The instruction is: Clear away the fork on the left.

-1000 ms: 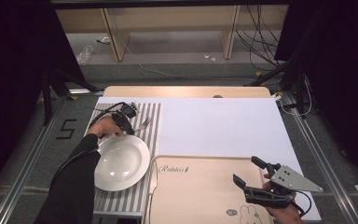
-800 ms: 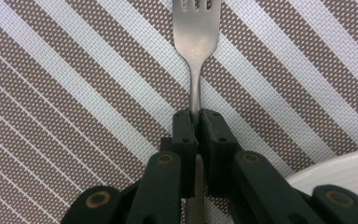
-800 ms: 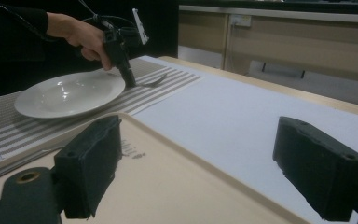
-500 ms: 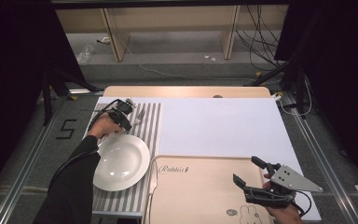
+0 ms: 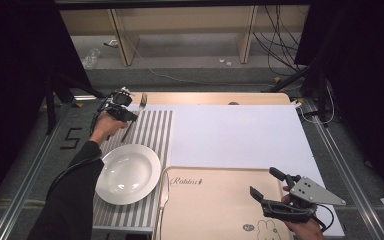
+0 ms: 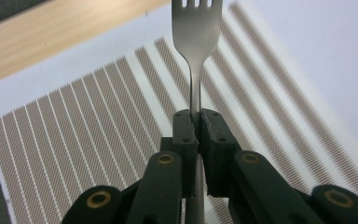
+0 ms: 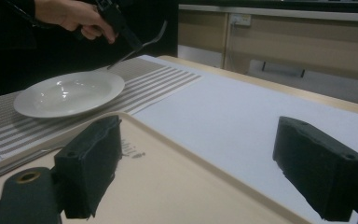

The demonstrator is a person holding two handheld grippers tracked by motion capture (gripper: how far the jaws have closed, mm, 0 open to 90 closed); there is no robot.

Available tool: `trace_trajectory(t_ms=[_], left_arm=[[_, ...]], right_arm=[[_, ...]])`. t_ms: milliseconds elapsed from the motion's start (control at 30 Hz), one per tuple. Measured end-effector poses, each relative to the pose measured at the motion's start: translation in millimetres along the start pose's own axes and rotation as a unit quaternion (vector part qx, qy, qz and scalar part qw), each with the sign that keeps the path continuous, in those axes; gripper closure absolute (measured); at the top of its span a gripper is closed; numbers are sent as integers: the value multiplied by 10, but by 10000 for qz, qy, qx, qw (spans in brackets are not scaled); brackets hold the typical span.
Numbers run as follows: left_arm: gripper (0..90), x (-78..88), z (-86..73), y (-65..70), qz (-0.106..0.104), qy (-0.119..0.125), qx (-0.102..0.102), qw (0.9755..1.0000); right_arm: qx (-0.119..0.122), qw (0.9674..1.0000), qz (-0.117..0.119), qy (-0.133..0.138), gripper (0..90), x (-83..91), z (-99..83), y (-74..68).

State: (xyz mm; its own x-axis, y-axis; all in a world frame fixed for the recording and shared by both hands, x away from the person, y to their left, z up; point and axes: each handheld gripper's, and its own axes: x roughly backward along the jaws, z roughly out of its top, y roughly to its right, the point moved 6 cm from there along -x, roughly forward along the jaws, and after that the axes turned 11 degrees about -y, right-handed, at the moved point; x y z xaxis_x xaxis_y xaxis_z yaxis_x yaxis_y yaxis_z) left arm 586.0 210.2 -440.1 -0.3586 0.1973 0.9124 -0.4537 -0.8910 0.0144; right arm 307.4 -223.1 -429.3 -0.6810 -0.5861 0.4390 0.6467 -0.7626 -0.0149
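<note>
Left forearm reaches up left side of table, sleeve dark, hand (image 5: pixel 104 127) bent at wrist above striped mat (image 5: pixel 150 131). Left gripper (image 5: pixel 125 114) points forward, jaws clamped on fork (image 6: pixel 196 56) at neck of handle. Fork clear of mat, tilted, tines up and away toward far table edge, handle end low beside hand. Plate (image 5: pixel 128 173) on mat, near side of hand, apart from fork. Right hand (image 5: pixel 307 229) low at near right corner over tray (image 5: pixel 210 200). Right gripper (image 5: pixel 266 189) level, pointing left, jaws wide apart, nothing between
</note>
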Motion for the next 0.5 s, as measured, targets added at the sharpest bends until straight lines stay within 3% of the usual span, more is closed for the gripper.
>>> trace_trajectory(t_ms=[233,367,500], left_arm=[[846,258,76,166,-695,369,179,9967],[845,372,104,270,-1181,517,276,9913],[846,451,82,399,-1666,604,345,9836]], right_arm=[[1,10000,2,9,162,-2,1,-2],[-6,10000,1,10,162,0,2,-2],[-13,10000,-6,21,162,4,3,1]])
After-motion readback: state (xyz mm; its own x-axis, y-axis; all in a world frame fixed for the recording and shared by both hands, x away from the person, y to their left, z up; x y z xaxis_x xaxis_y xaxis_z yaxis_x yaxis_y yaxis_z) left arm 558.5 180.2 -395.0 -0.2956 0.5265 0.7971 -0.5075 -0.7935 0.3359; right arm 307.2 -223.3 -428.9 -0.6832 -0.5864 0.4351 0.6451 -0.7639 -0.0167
